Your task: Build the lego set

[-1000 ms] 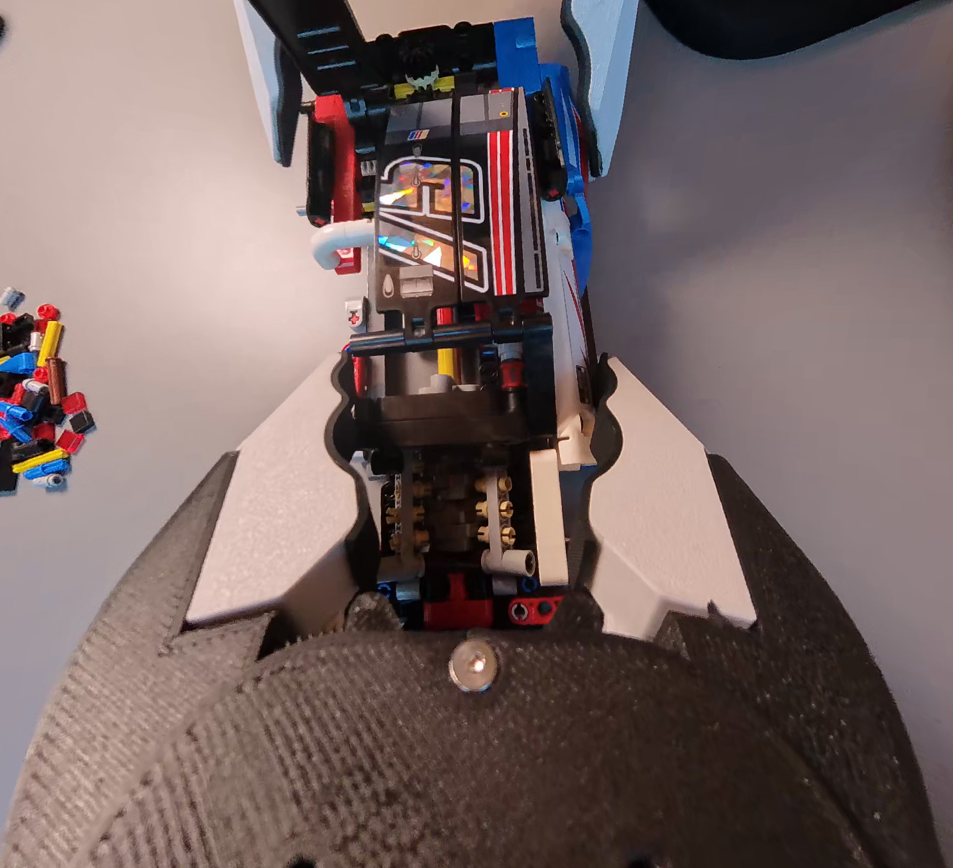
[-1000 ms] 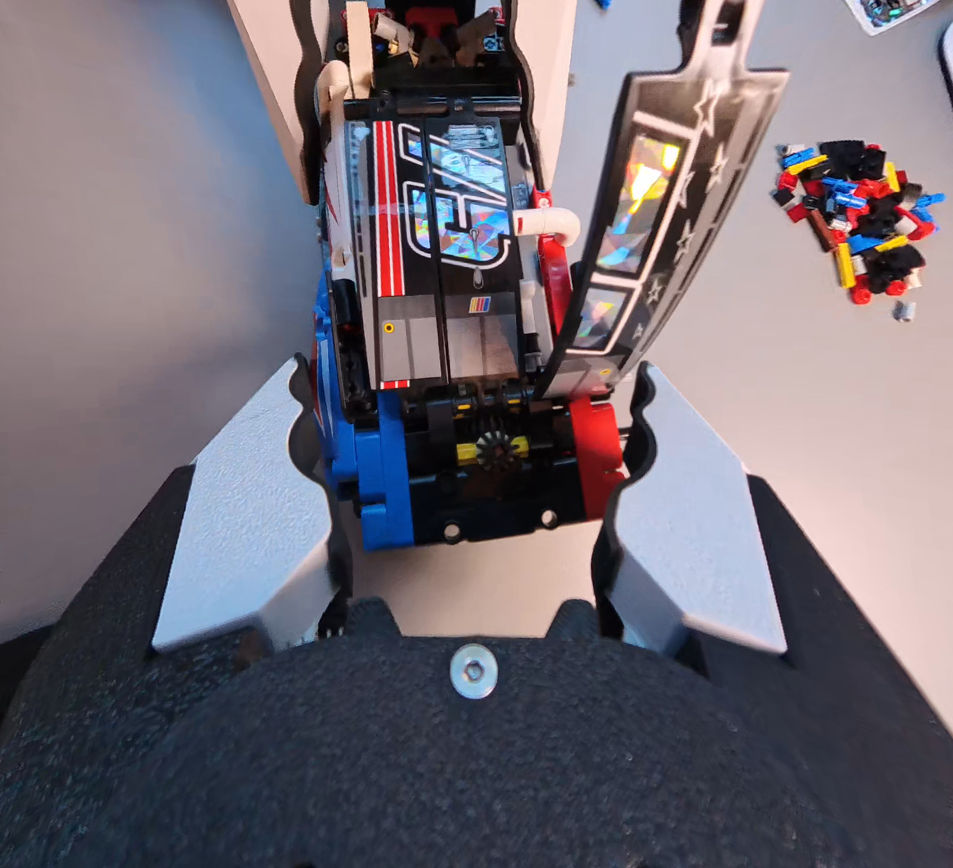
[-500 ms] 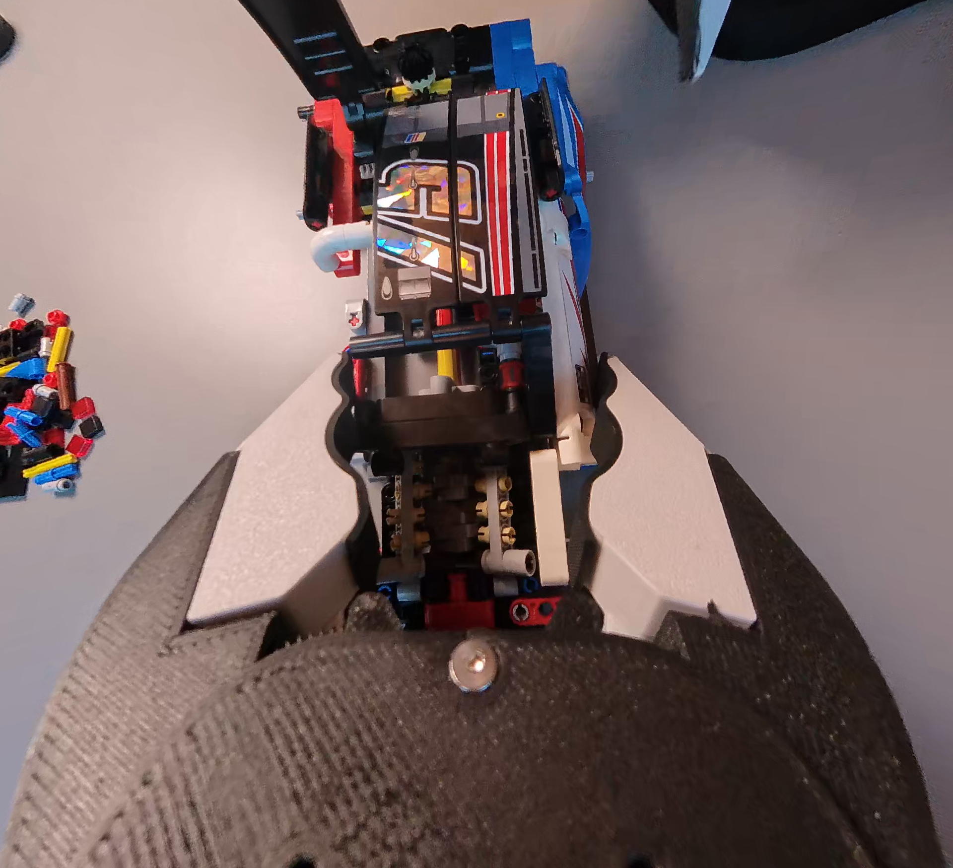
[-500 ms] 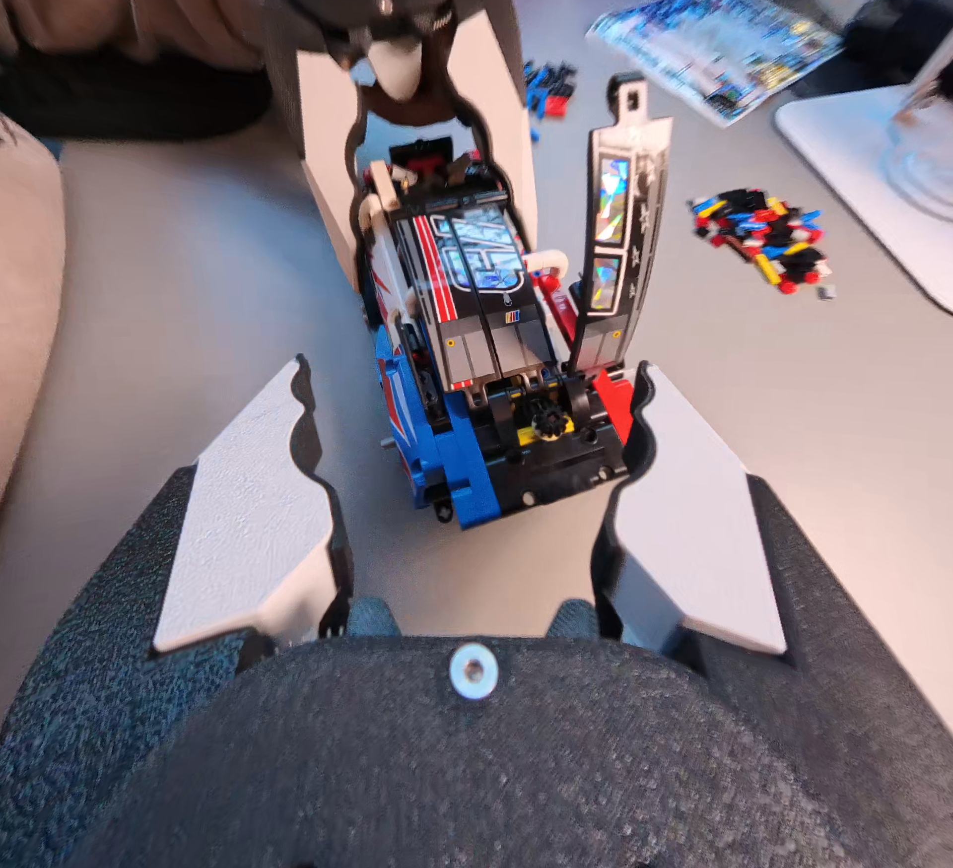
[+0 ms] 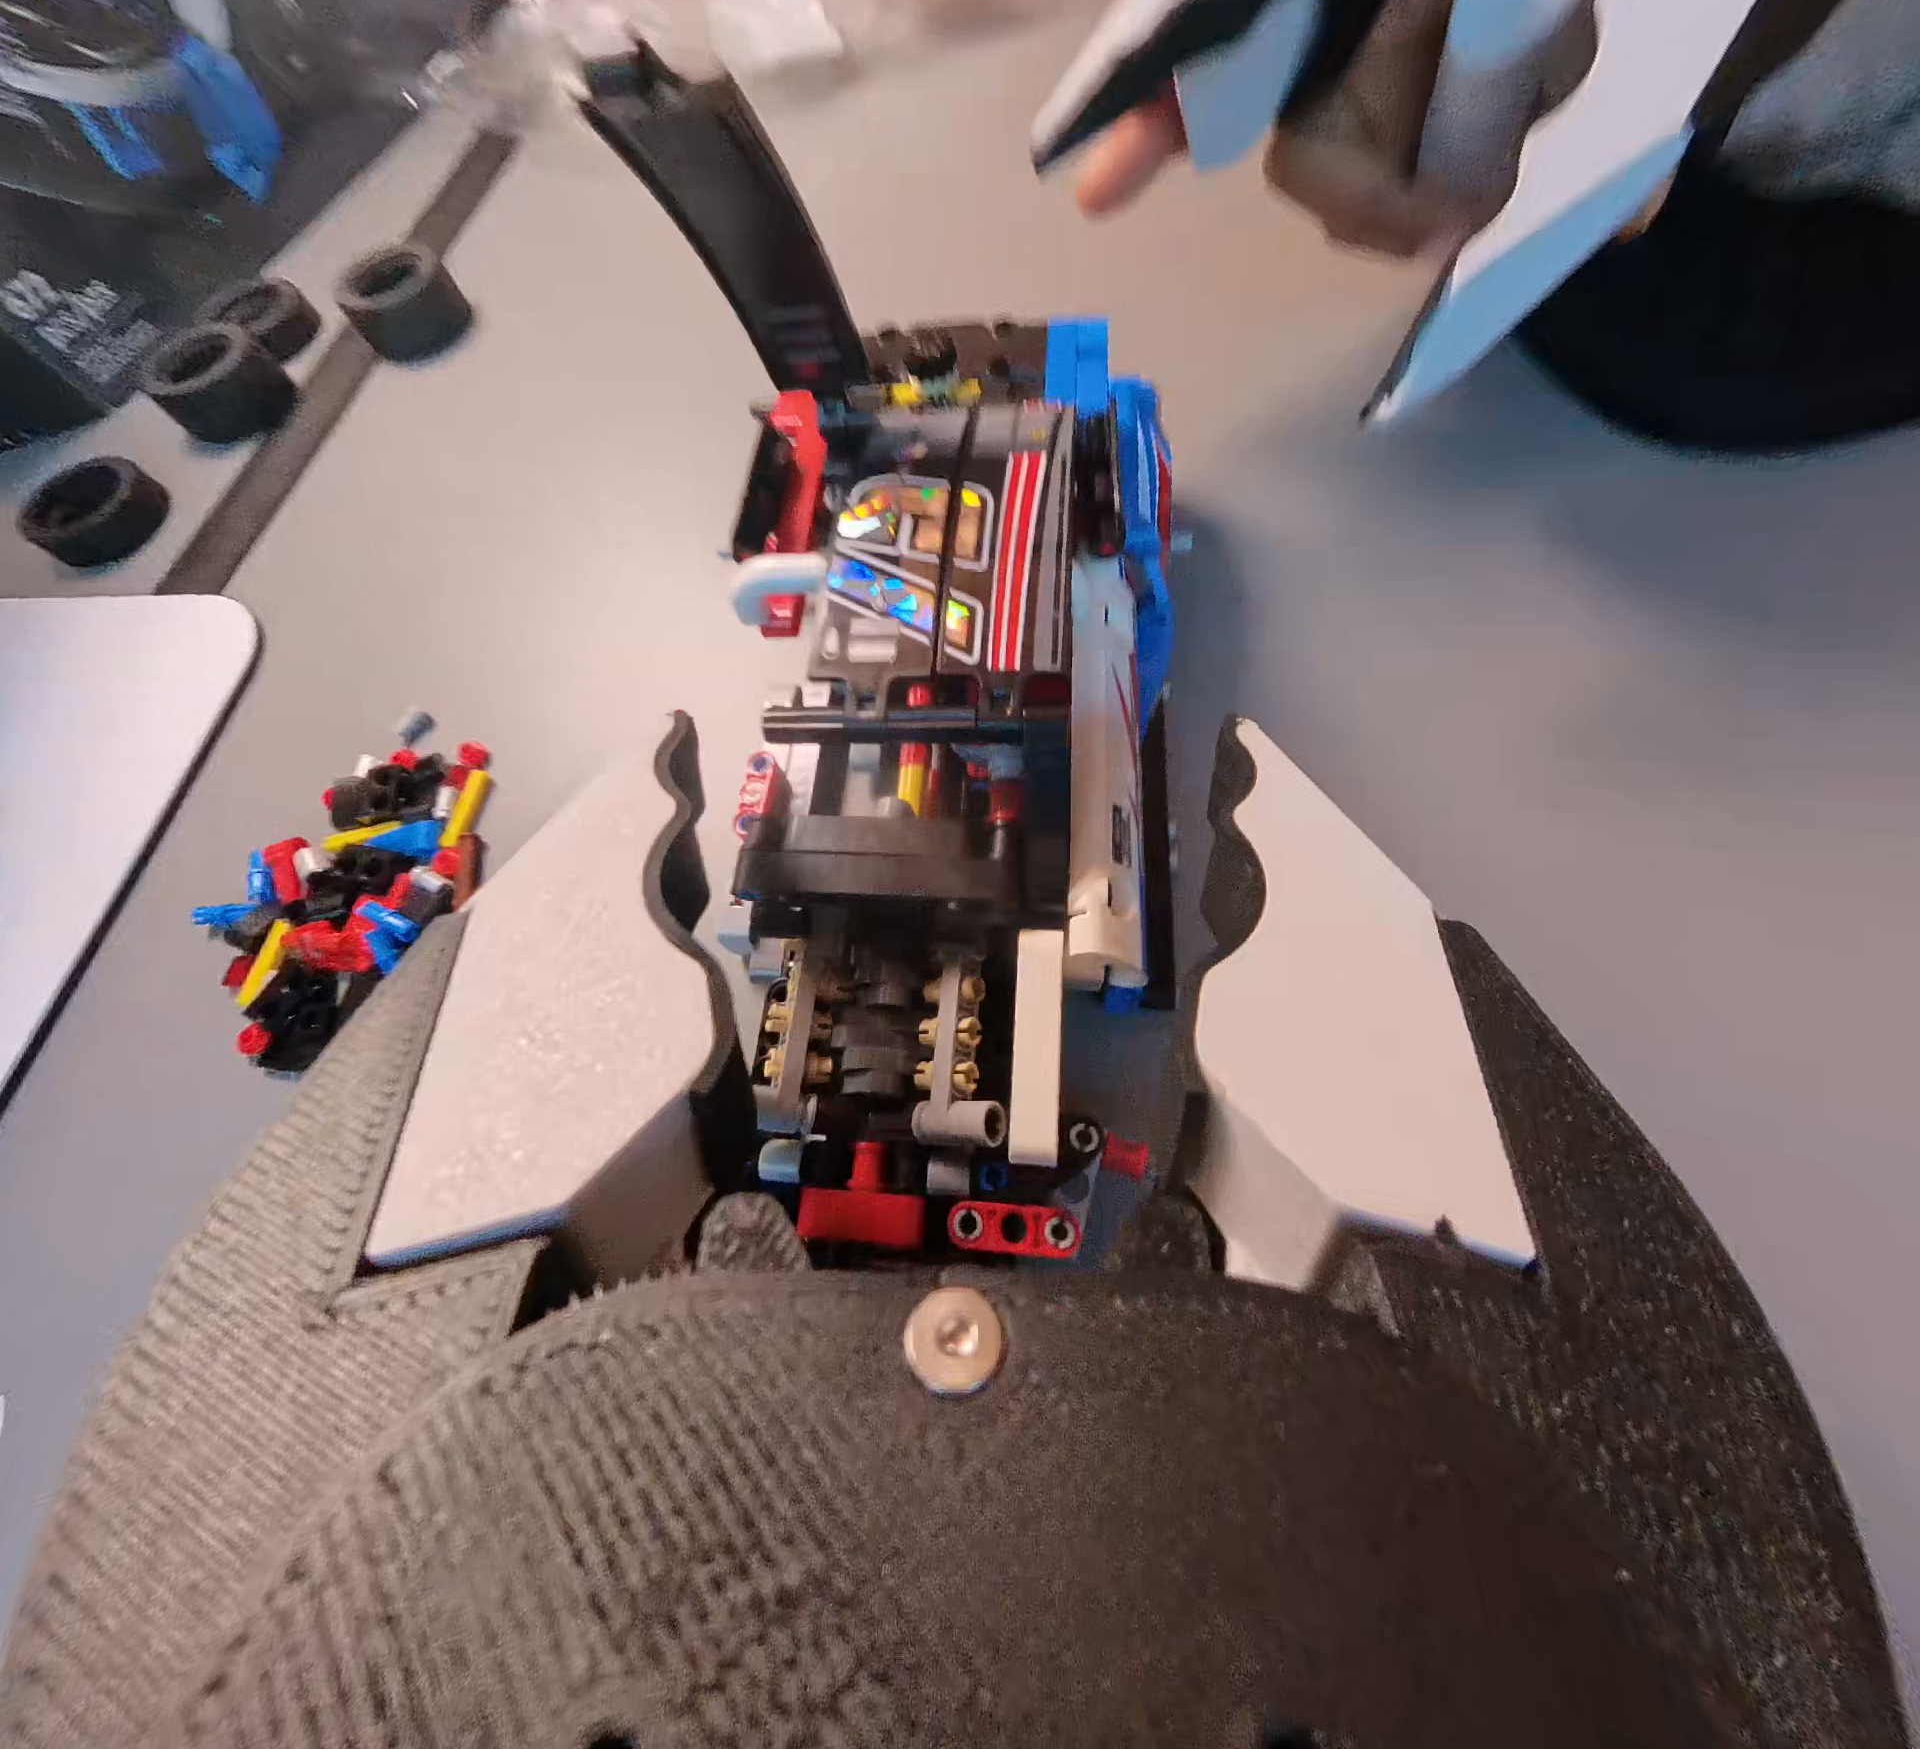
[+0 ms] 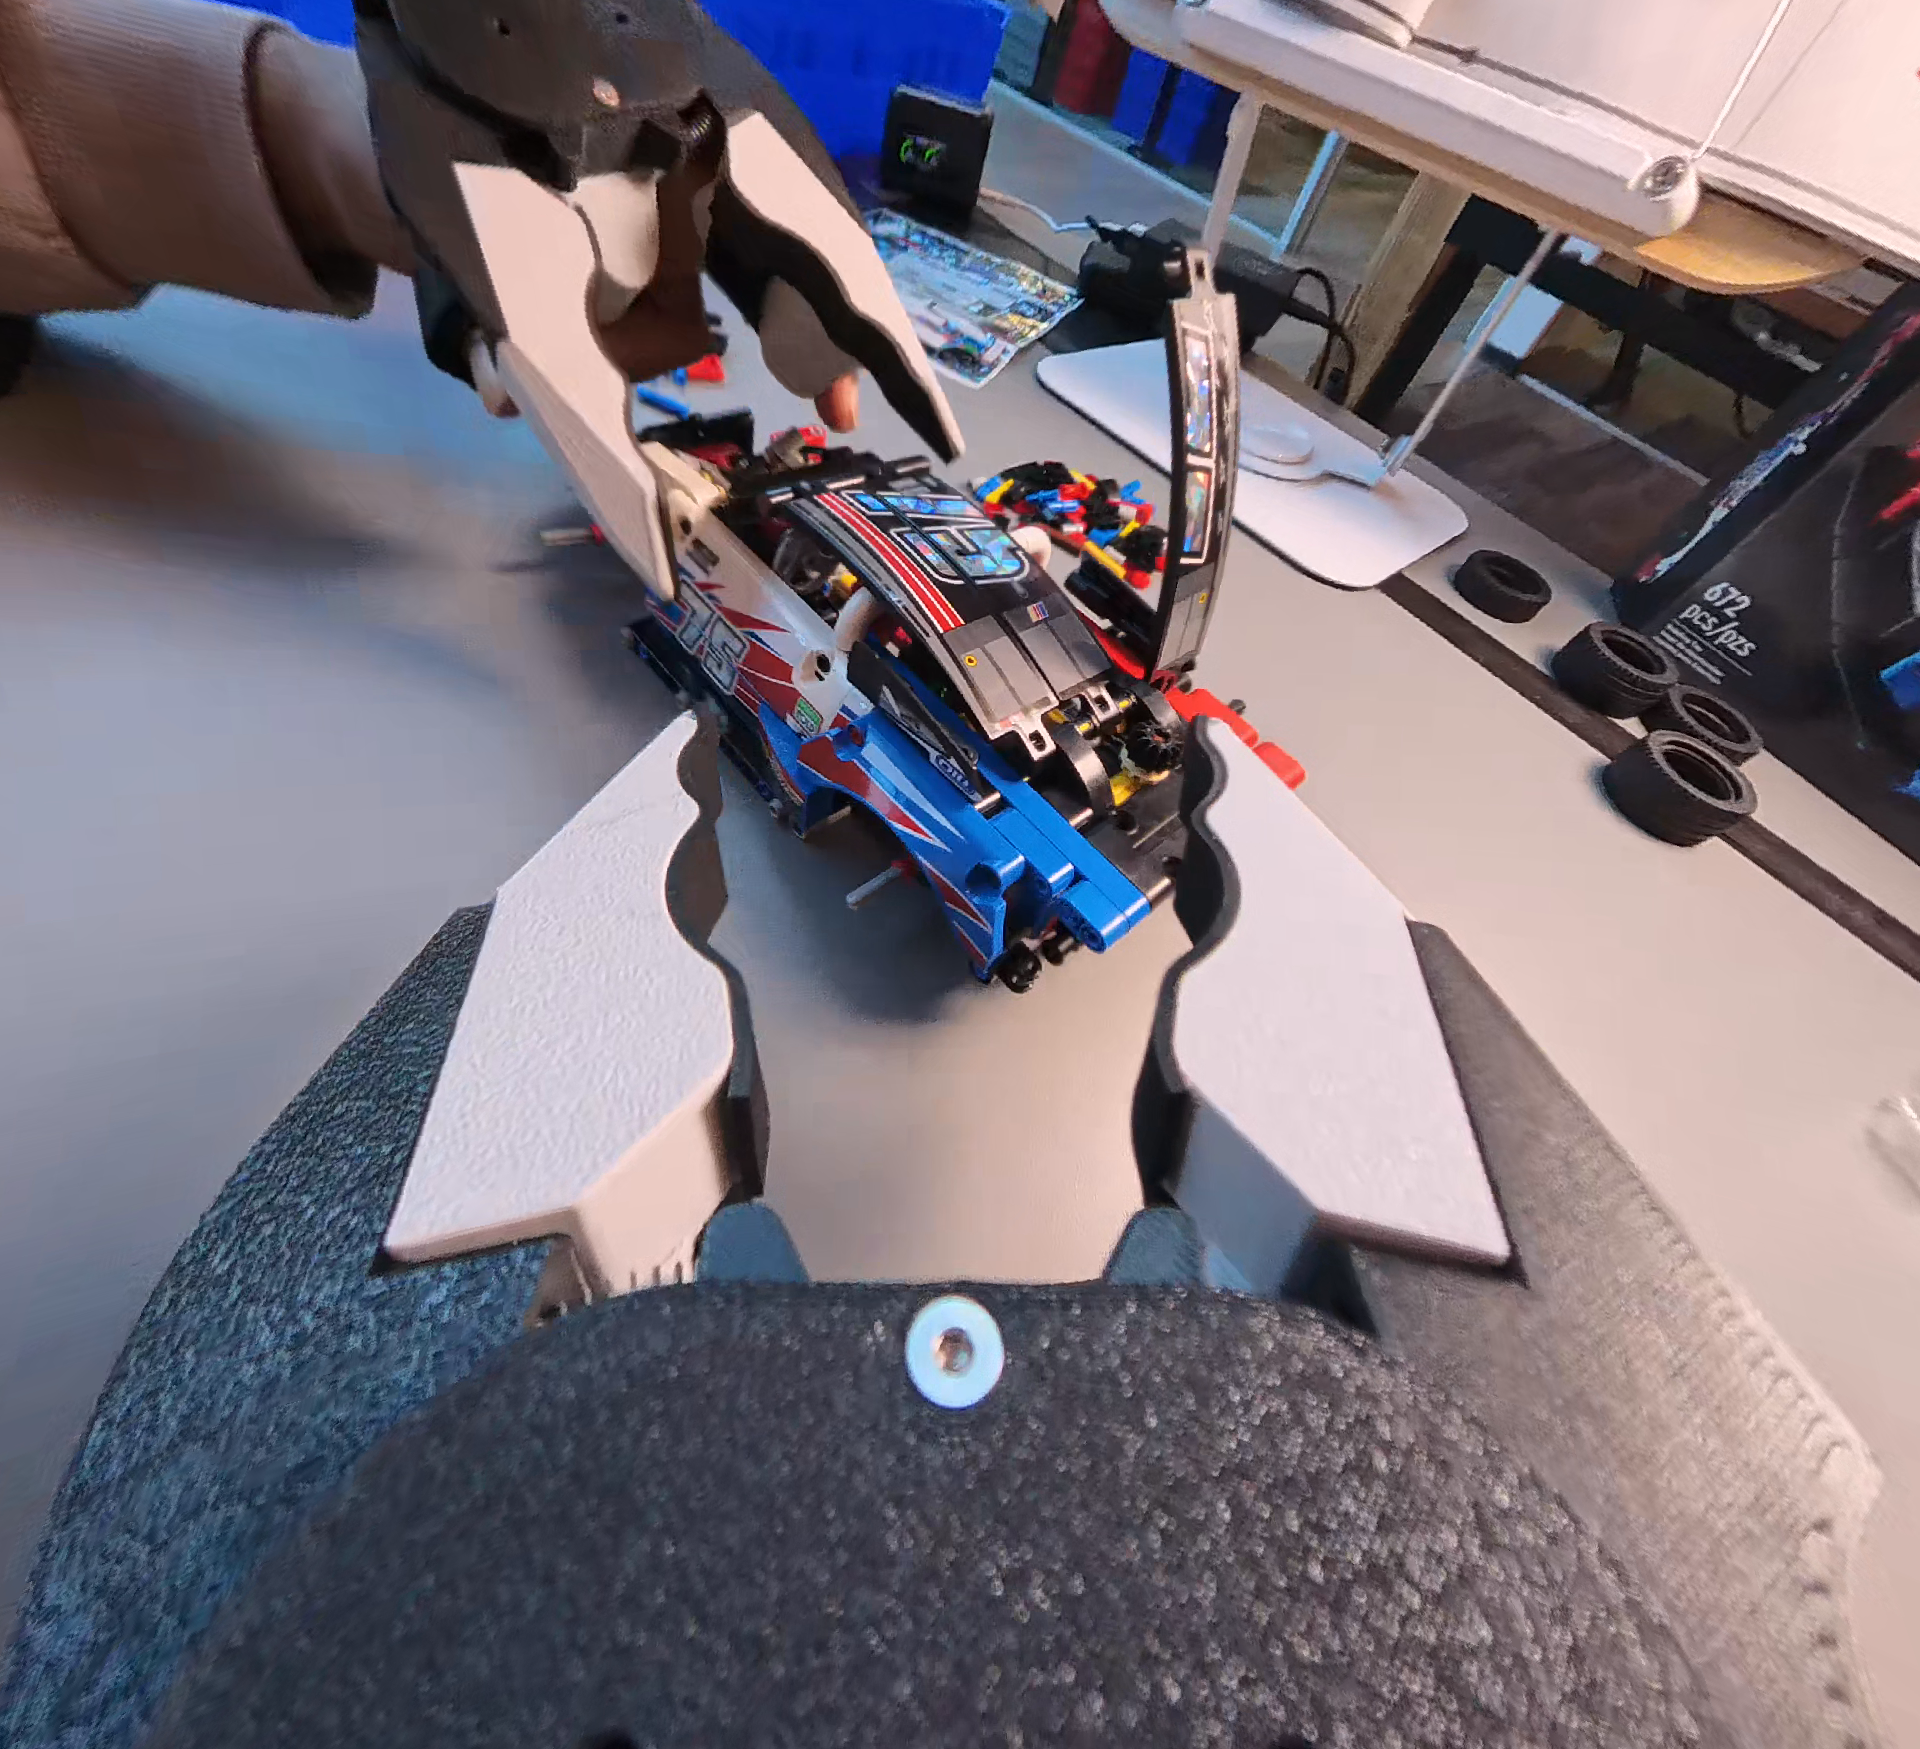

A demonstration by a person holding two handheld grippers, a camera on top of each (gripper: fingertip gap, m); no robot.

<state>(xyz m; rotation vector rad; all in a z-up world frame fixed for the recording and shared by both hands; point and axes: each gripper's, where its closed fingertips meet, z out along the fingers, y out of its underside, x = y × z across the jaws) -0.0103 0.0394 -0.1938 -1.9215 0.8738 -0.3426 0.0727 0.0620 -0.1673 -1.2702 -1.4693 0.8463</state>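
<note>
- Centrally placed on the grey table (image 6: pixel 312 816): half-built toy car (image 5: pixel 966 660), blue and white side panels, black roof with shiny number sticker and red stripes.
- Left gripper (image 5: pixel 951 878) straddling the car's open rear end, jaws apart, one finger each side; gap showing on the right side, contact on the left not clear enough to tell.
- Seen from the right wrist view, same gripper (image 6: pixel 727 411) coming down over the far end of the car, held by a hand in a tan sleeve (image 6: pixel 156 141).
- Right gripper (image 6: pixel 951 910) jaws wide apart, holding nothing, just short of the car's blue nose; grey table visible between the fingers.
- In the left wrist view, right gripper (image 5: pixel 1382 172) raised above the table past the car's front, blurred.
- Long black panel (image 6: pixel 1195 473) with shiny stickers standing upright at the car's front corner, hinged up beside a red piece.
- Heap of small loose pieces (image 5: pixel 353 889), red, blue, yellow, black, beside the car.
- Four black tyres (image 5: pixel 239 369) near a dark box (image 6: pixel 1787 577) at the table edge.
- Printed booklet (image 6: pixel 966 297) lying flat beyond the car.
</note>
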